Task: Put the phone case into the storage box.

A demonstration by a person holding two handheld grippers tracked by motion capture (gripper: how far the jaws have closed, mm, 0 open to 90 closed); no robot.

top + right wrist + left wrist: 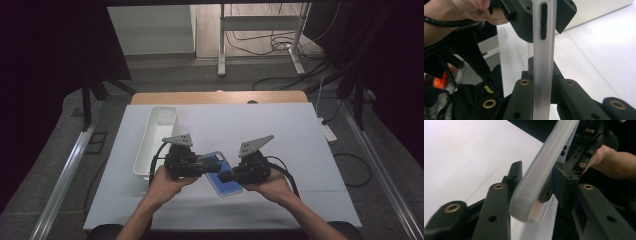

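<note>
A: What is seen from the high view?

B: A phone (223,175) with a blue face is held above the table (300,150), gripped at its left end by the left gripper (204,167) and at its right end by the right gripper (226,176). A white tray (156,137) is set just left of the left gripper. How firmly the jaws are closed cannot be judged from there.

A: And from the gripper views?

B: In the left gripper view the phone's (541,172) frosted case edge is seen clamped between that gripper's (537,176) jaws, with the right gripper (584,147) and a hand (614,165) beyond it. In the right gripper view the phone (543,65) is presented edge-on, with a side button slot visible; the right gripper's (543,72) jaws are closed narrowly on it, and the left gripper (541,17) is seen clamped on the far end.
</note>
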